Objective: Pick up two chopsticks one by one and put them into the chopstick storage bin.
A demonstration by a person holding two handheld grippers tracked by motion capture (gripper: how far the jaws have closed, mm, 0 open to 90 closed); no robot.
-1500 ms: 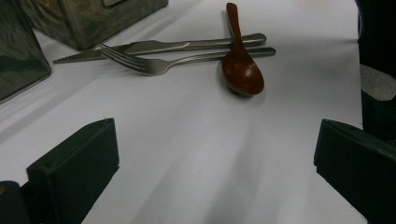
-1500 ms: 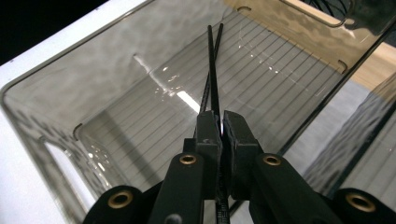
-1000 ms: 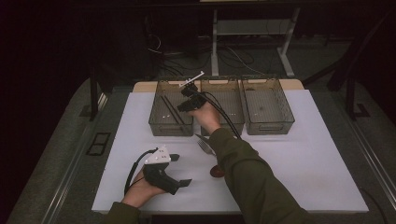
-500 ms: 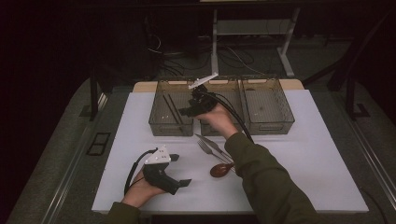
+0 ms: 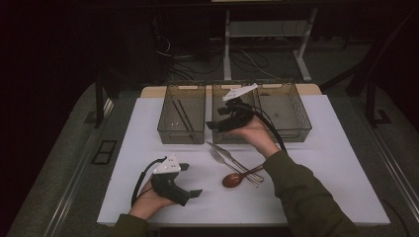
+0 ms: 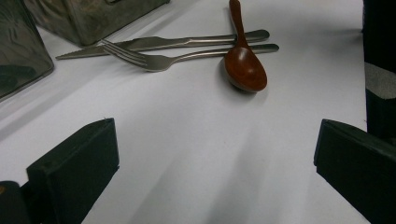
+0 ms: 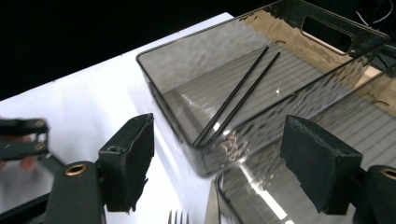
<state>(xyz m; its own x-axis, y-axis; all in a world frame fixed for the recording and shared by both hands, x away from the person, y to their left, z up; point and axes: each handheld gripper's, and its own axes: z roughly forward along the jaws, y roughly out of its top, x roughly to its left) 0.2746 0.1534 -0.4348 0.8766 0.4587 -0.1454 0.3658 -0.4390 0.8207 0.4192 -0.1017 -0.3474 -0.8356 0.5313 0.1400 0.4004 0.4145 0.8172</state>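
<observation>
White table (image 5: 341, 163), chopsticks (image 5: 183, 114) in left bin (image 5: 168, 133), right gripper (image 5: 217, 126) jaws open, seemingly empty

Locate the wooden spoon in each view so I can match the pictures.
High view: wooden spoon lower centre, on the white table, bowl towards the person.
Left gripper view: upper centre-right, handle across the fork and knife.
Right gripper view: not in it.
Shared landmark: the fork.

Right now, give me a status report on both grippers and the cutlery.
Right gripper open, empty, jaws just opened, by the bins. Left gripper open, empty. Chopsticks in left bin. Knife, fork, wooden spoon loose on table; nothing blocking.
</observation>
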